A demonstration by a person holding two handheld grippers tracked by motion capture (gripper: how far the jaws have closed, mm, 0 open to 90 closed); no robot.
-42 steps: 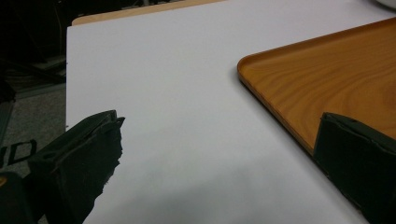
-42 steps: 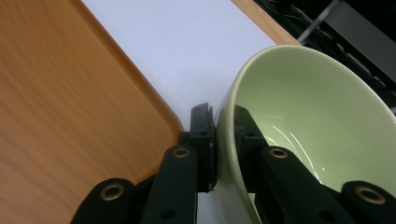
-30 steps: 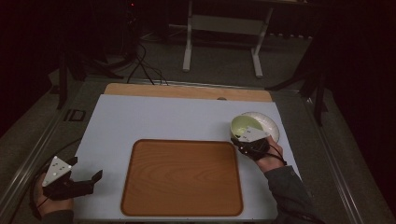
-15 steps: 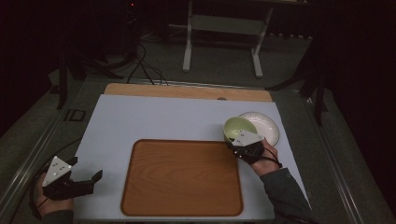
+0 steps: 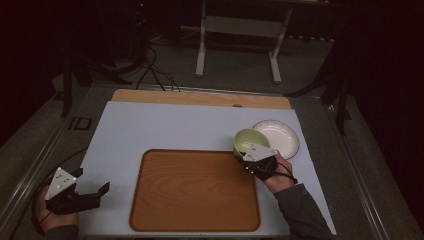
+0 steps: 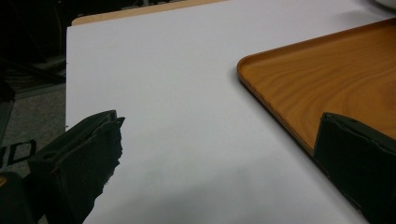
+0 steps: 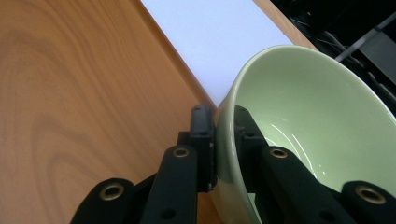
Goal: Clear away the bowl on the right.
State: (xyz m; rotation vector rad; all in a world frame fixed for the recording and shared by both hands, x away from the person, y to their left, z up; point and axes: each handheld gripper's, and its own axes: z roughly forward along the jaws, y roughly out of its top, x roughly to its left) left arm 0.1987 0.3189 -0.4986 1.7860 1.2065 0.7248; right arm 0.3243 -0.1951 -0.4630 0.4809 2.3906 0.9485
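A pale green bowl (image 5: 248, 140) (image 7: 303, 121) hangs over the right edge of the brown wooden tray (image 5: 195, 189) (image 7: 84, 93), held by its rim. My right gripper (image 5: 250, 156) (image 7: 224, 140) is shut on that rim, one jaw inside the bowl and one outside. A white plate (image 5: 279, 137) lies on the white mat just right of the bowl. My left gripper (image 5: 92, 192) (image 6: 219, 154) rests at the table's front left corner, open, with nothing between its jaws; the tray's corner (image 6: 327, 88) lies ahead of it to the right.
The white mat (image 5: 165, 127) covers most of the table, with a wooden strip (image 5: 200, 97) along its far edge. Beyond the table stand a metal frame (image 5: 240, 45) and cables on the floor.
The right gripper has carried the green bowl off the white plate and leftward to the tray's right edge. The left gripper has stayed put.
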